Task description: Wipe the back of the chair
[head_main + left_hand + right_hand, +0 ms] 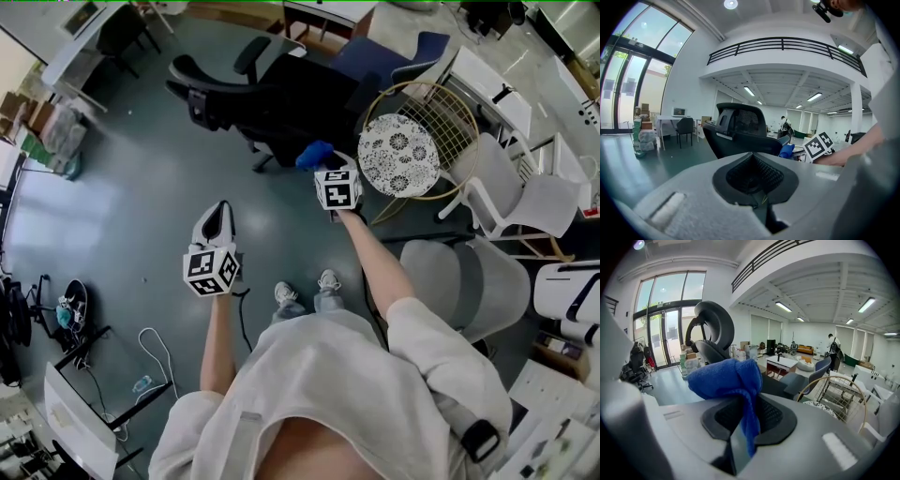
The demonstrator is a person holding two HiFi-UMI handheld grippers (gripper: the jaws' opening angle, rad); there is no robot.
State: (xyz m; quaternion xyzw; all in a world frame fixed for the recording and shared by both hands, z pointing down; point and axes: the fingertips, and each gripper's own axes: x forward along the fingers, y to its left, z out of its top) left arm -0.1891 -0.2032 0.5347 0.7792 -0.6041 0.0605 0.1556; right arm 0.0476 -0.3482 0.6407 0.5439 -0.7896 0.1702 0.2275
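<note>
Right hand-held gripper (739, 439) clamped on cloth (725, 376), close before chair (281, 103). Left hand-held gripper (761, 206) closed, empty, farther back.

I count two tongs in my hands, my left tongs (221, 208) and my right tongs (323, 161), and one blue cloth (313, 152). Far ahead stands one black office chair (281, 103). To the right is one gold wire chair (452, 114) with one patterned cushion (398, 155).
</note>
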